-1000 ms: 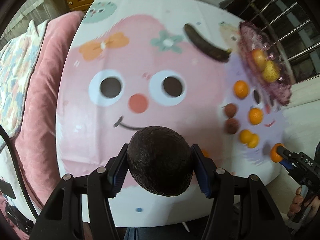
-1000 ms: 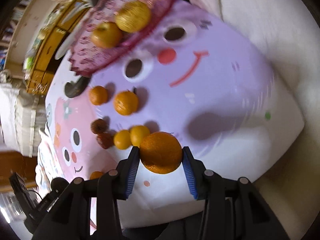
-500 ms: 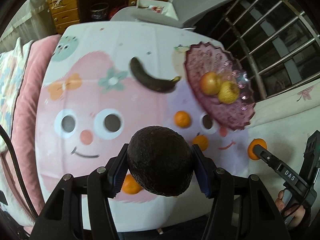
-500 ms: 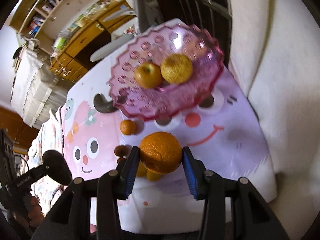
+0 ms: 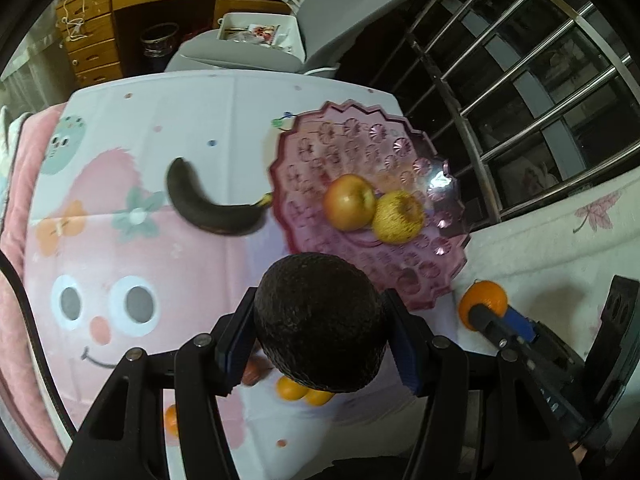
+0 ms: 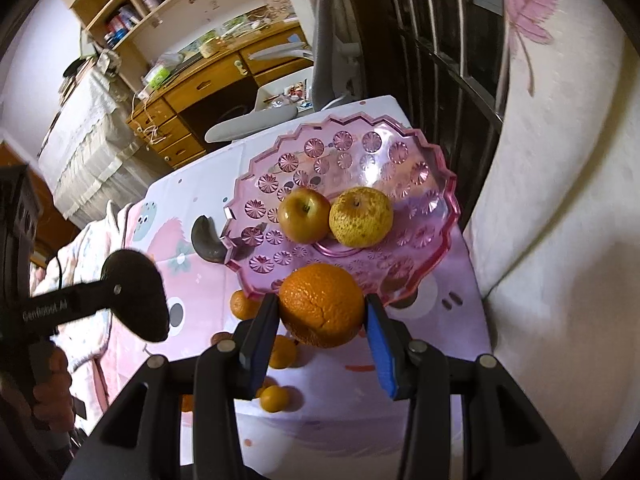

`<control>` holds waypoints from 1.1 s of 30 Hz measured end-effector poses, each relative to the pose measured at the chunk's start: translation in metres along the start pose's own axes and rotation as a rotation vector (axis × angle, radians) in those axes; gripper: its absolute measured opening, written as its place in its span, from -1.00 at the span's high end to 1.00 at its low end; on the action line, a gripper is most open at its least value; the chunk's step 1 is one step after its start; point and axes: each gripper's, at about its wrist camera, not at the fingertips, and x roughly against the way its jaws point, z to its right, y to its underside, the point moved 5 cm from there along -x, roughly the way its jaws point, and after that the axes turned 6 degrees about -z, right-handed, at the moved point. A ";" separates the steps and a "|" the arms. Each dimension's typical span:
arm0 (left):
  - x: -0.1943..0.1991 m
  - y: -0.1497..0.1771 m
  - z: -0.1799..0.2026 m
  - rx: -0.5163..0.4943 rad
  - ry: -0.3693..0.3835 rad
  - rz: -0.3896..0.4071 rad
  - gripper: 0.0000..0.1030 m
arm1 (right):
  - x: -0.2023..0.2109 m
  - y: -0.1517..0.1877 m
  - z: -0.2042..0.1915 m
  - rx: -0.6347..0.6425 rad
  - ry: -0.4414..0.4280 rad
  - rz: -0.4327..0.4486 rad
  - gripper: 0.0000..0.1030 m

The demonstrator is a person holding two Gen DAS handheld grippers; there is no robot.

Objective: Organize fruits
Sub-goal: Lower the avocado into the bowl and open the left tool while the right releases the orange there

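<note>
Left of the scalloped pink glass fruit dish (image 5: 440, 184), a blackened overripe banana (image 5: 208, 208) lies on the cartoon-printed cloth of the surface (image 5: 120, 272), its stem tip touching the dish rim. Nearer the camera, the left tongs (image 5: 318, 328) pinch a dark, pebbly-skinned avocado (image 5: 320, 320) across its widest part, held in the air just short of the dish's near rim. It looks firm enough to take that squeeze, though a ripe one would bruise if pressed harder. Inside the dish sit a red-yellow apple (image 5: 349, 201) and a rough yellow pear (image 5: 398, 216), touching each other. Below the dish on the cloth lie several small tangerines (image 6: 280, 352) and brownish round fruits, partly hidden. Right of the avocado, the right tongs (image 6: 322, 312) clamp a large dimpled orange (image 6: 322, 308) at its middle, raised just before the dish's near rim. The orange seems fairly heavy and springy, with grippy peel. Both tools point forward and slightly down toward the dish, side by side. The glass dish is likely fragile, so fruit should be lowered in gently, not dropped.
</note>
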 end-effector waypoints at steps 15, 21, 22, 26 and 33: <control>-0.066 -0.026 0.034 0.017 0.057 -0.049 -0.14 | -0.038 -0.015 0.021 0.077 0.017 -0.056 0.15; -0.078 -0.031 0.036 0.014 0.048 -0.072 -0.14 | -0.050 -0.017 0.026 0.068 0.020 -0.081 0.13; -0.079 -0.031 0.035 0.015 0.046 -0.074 -0.14 | -0.051 -0.017 0.027 0.067 0.023 -0.085 0.13; -0.072 -0.035 0.033 0.018 0.068 -0.036 -0.15 | -0.054 -0.019 0.026 0.063 0.024 -0.083 0.13; -0.054 -0.037 0.032 0.019 0.062 0.008 -0.34 | -0.049 -0.022 0.027 0.036 0.013 -0.057 -0.08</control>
